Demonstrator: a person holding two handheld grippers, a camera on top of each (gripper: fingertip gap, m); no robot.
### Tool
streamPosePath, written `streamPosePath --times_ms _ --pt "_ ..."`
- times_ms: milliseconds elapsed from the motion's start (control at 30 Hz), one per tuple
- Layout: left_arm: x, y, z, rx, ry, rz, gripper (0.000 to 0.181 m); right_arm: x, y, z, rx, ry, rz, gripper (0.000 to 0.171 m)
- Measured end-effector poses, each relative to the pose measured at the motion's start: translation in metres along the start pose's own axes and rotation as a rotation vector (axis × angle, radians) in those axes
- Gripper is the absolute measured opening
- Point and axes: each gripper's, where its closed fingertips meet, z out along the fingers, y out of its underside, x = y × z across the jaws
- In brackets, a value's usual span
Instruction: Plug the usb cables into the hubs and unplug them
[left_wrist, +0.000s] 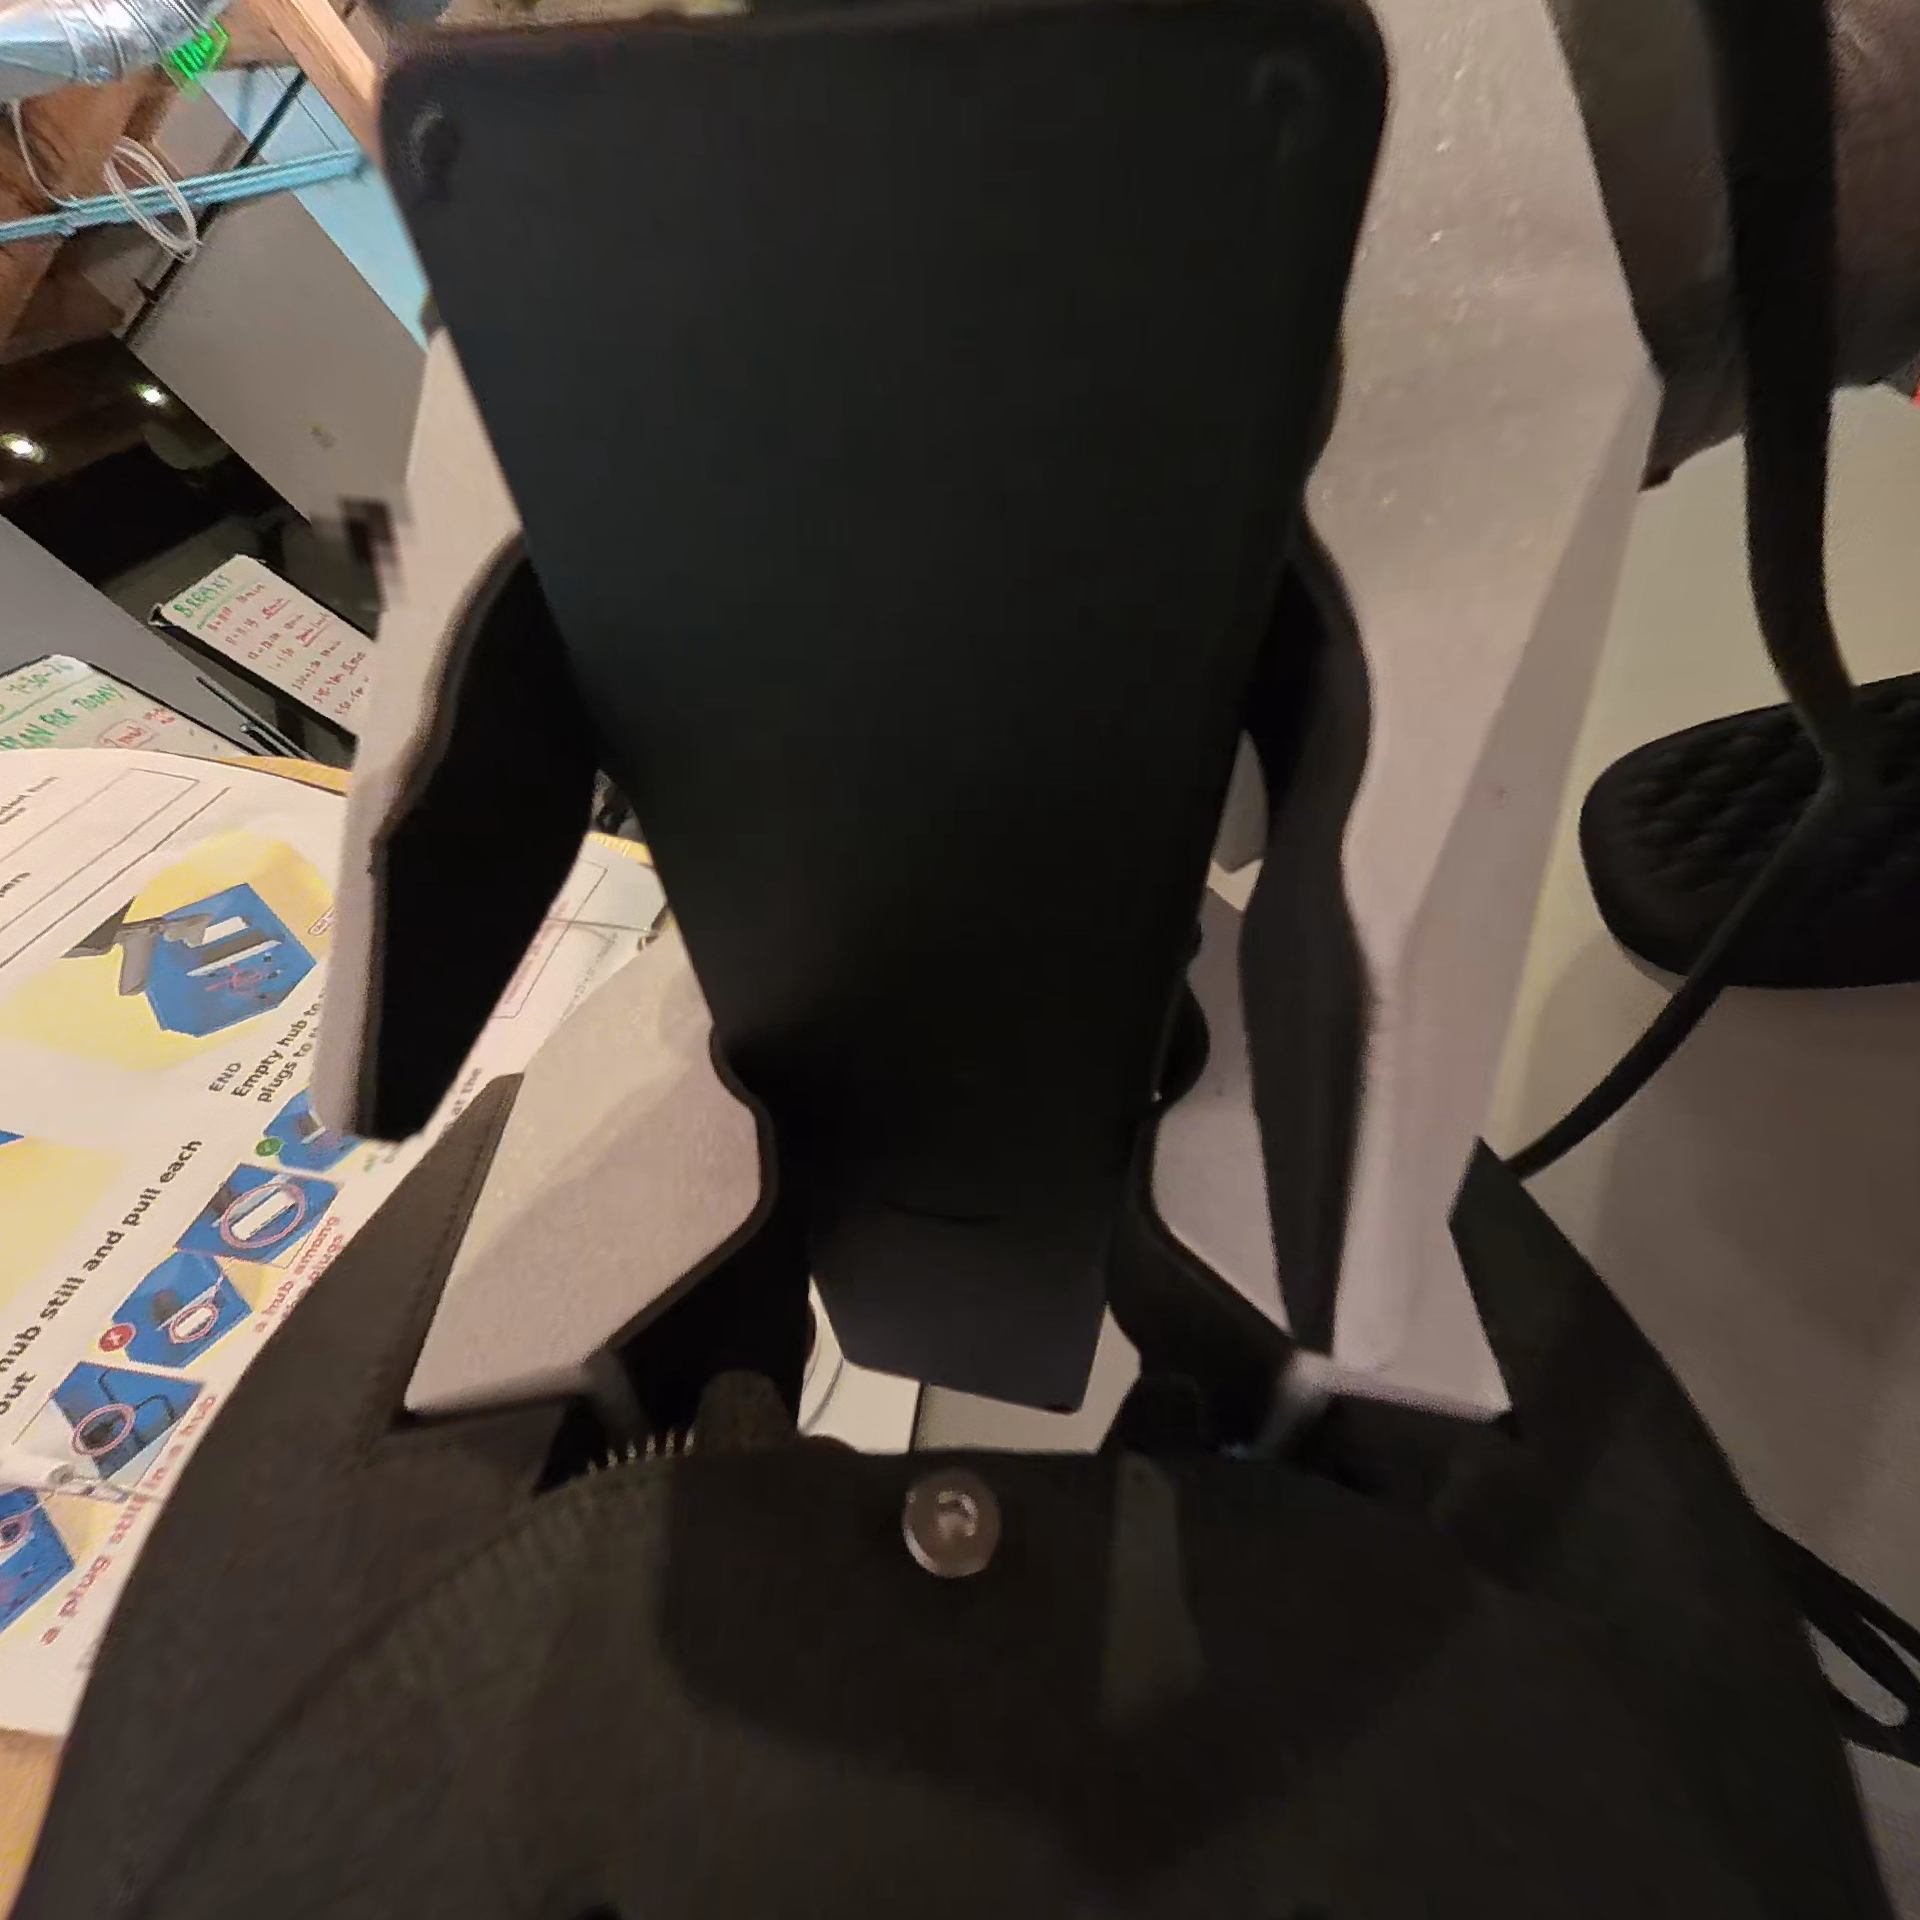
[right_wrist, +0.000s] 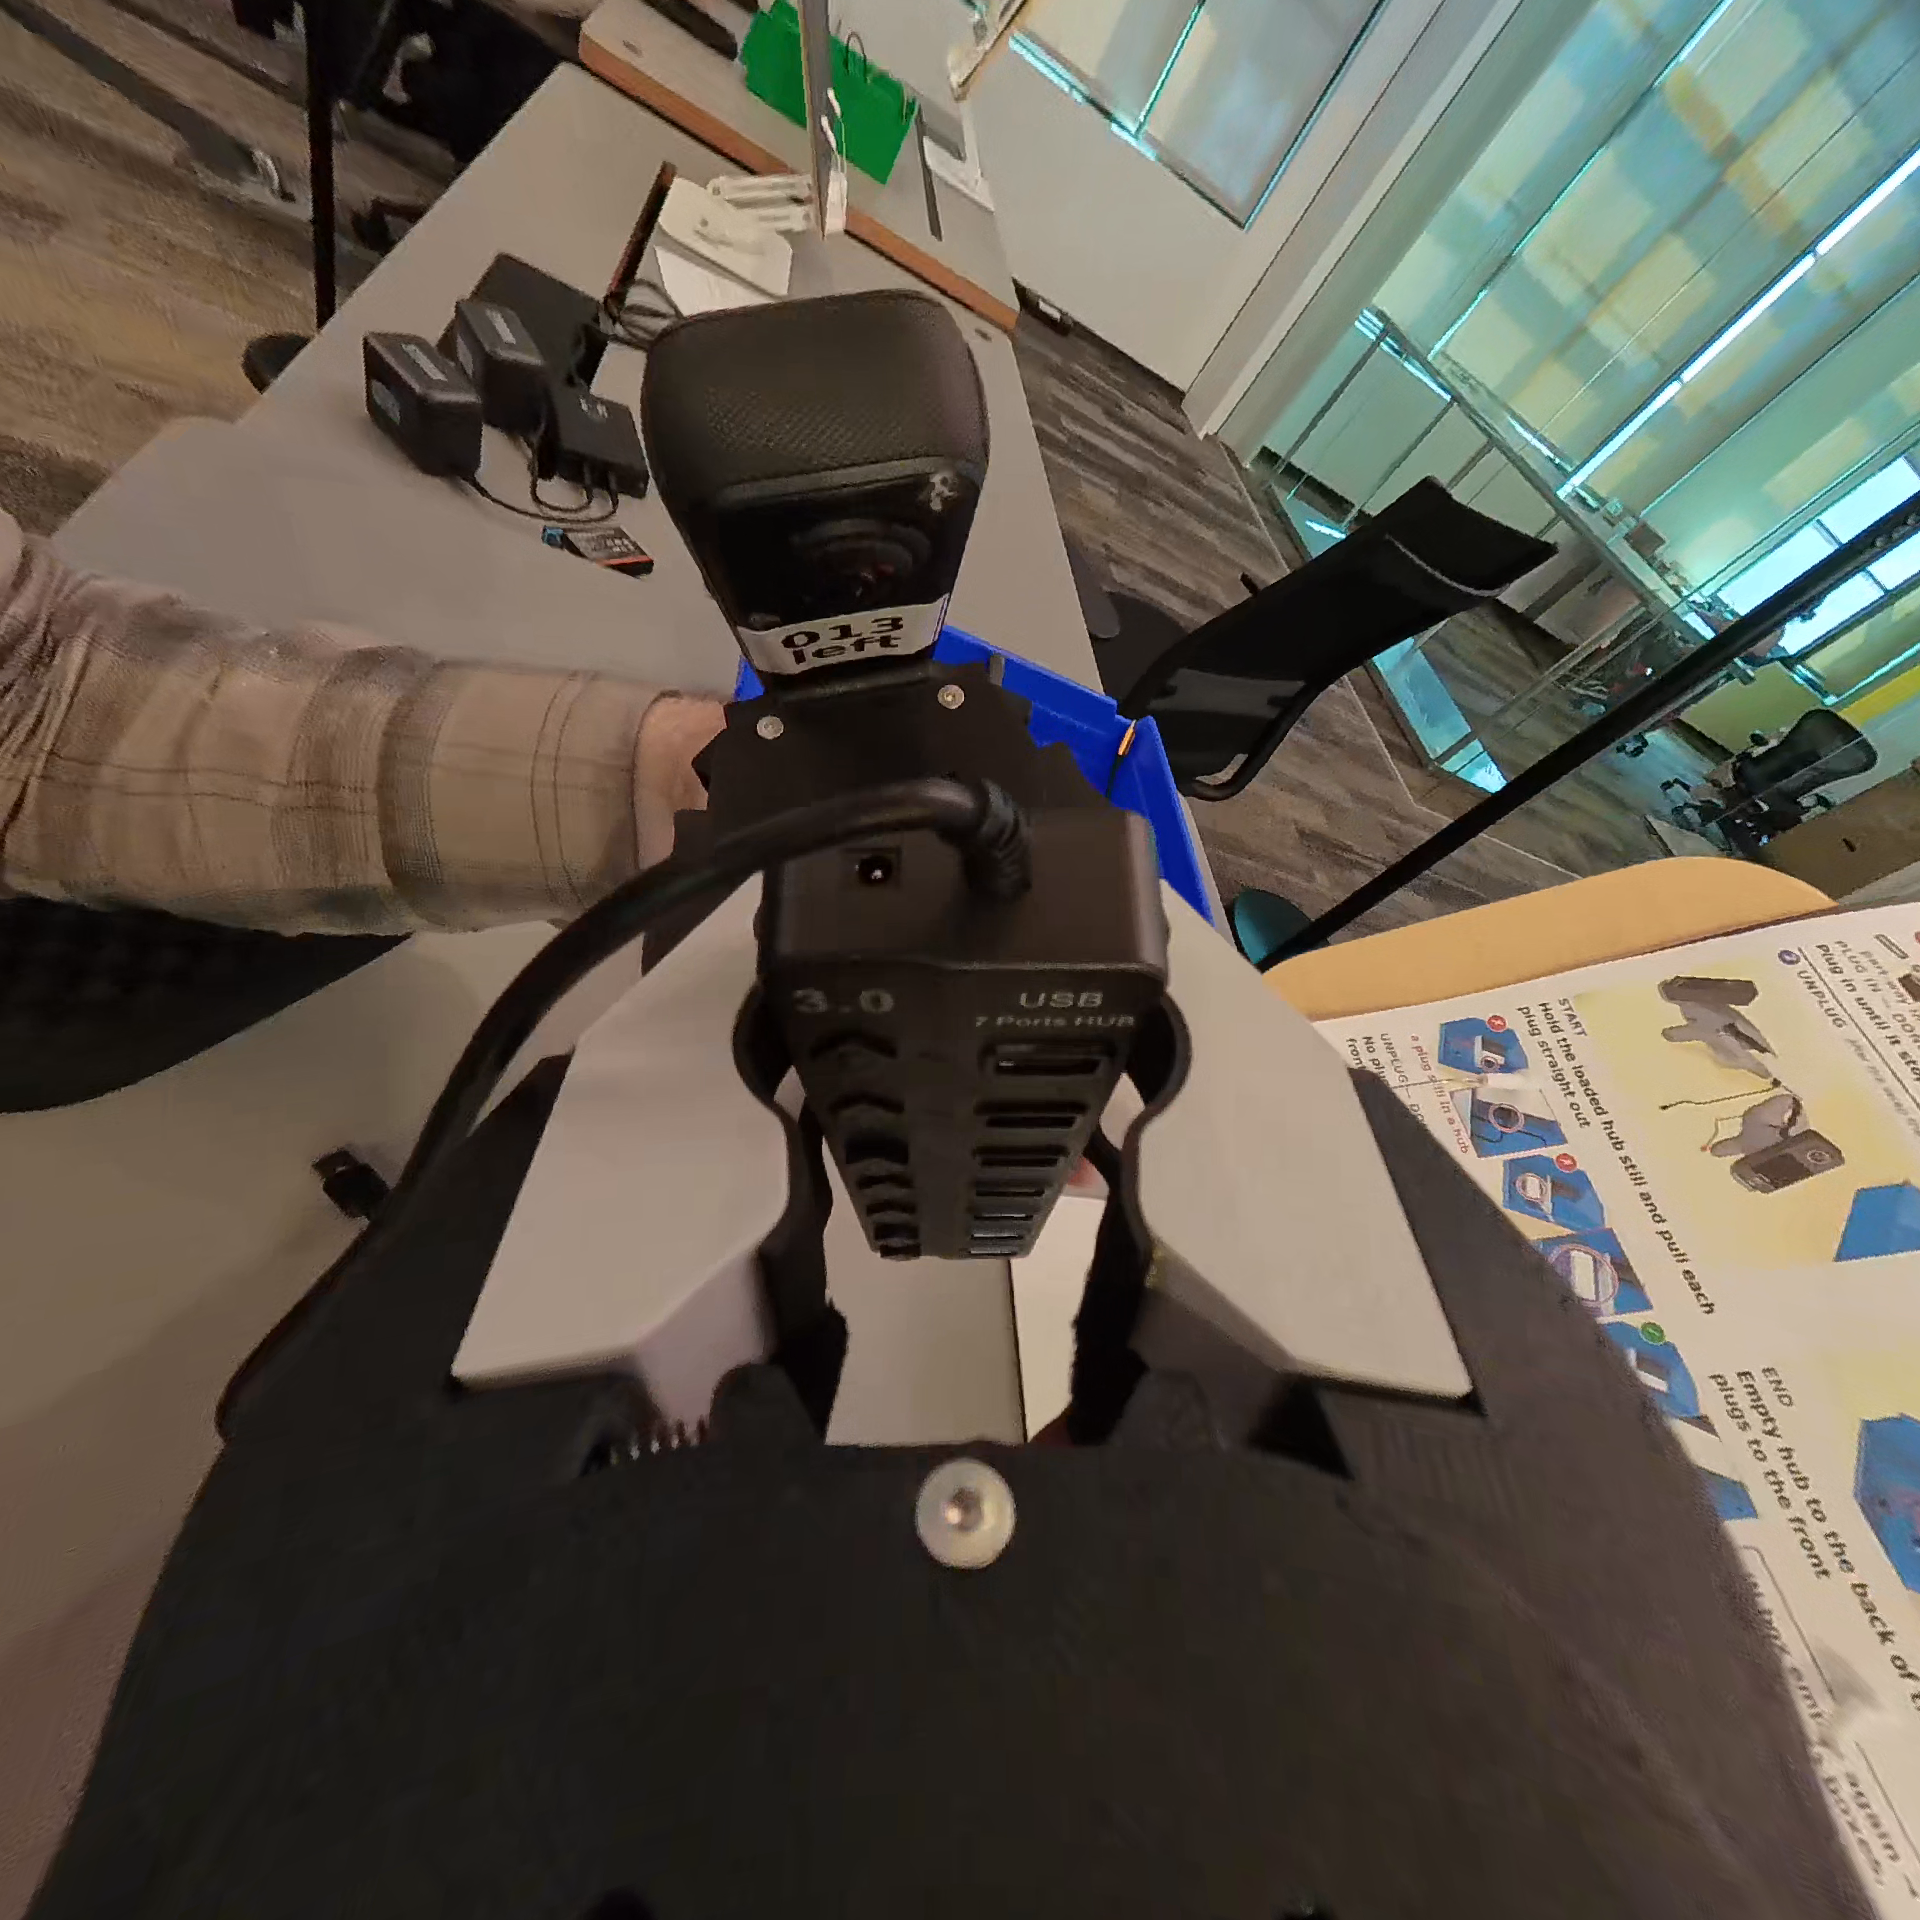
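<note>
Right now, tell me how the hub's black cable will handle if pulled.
The black cable looks floppy: it hangs in a loose curve. It would probably tug the hub, being joined at its end, so the right gripper may feel twist.

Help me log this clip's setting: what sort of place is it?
Probably an office or lab workspace. Long grey desks stand on a carpeted floor, glass partition walls run behind them, and an office chair sits farther back.
</note>
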Motion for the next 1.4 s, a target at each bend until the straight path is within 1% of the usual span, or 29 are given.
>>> streamPosePath --times_ms 33,133,200,233,300,400,567,667,733,833,900,1033,1133,1200,1267,1400 --pt "0.0 -0.001 0.001 0.005 0.003 -0.01 0.073 0.001 0.0 -0.001 0.007 -0.002 0.007 0.062" --pt "0.001 -0.001 0.003 0.0 0.012 -0.056 0.076 0.004 0.003 -0.004 0.01 0.003 0.037 0.062" --pt "0.0 0.005 0.002 -0.038 0.016 -0.075 0.079 0.007 0.004 -0.007 0.018 0.019 0.05 0.061" --pt "-0.001 0.005 0.0 -0.04 0.015 -0.086 0.084 0.011 0.004 -0.011 0.026 0.033 0.06 0.061" --pt "-0.008 0.0 -0.007 -0.005 0.0 -0.12 0.088 0.021 0.002 -0.021 0.038 0.067 0.08 0.061" --pt "-0.021 -0.005 -0.023 0.045 -0.048 -0.144 0.088 0.04 -0.002 -0.041 0.043 0.136 0.081 0.061" --pt "-0.046 -0.001 -0.047 0.054 -0.162 -0.16 0.085 0.092 -0.017 -0.093 0.048 0.288 0.077 0.06" --pt "-0.054 -0.001 -0.059 0.062 -0.201 -0.159 0.082 0.138 -0.022 -0.141 0.002 0.427 0.042 0.061" --pt "-0.058 0.001 -0.065 0.058 -0.224 -0.155 0.081 0.171 -0.017 -0.179 -0.055 0.536 0.014 0.061" --pt "-0.064 0.005 -0.071 0.047 -0.253 -0.153 0.079 0.223 0.006 -0.238 -0.199 0.707 -0.034 0.06" --pt "-0.065 0.008 -0.073 0.04 -0.259 -0.154 0.078 0.25 0.027 -0.275 -0.301 0.791 -0.056 0.06" --pt "-0.059 0.019 -0.072 -0.027 -0.228 -0.156 0.079 0.293 0.071 -0.339 -0.457 0.94 -0.062 0.061" --pt "-0.059 0.023 -0.07 -0.038 -0.223 -0.161 0.078 0.315 0.107 -0.38 -0.576 1.028 -0.072 0.06" --pt "-0.059 0.027 -0.067 -0.049 -0.22 -0.163 0.078 0.323 0.131 -0.399 -0.625 1.058 -0.059 0.06" --pt "-0.059 0.032 -0.064 -0.062 -0.218 -0.167 0.077 0.325 0.154 -0.41 -0.651 1.073 -0.038 0.06" --pt "-0.057 0.04 -0.057 -0.085 -0.206 -0.173 0.077 0.319 0.206 -0.413 -0.693 1.066 0.033 0.061"
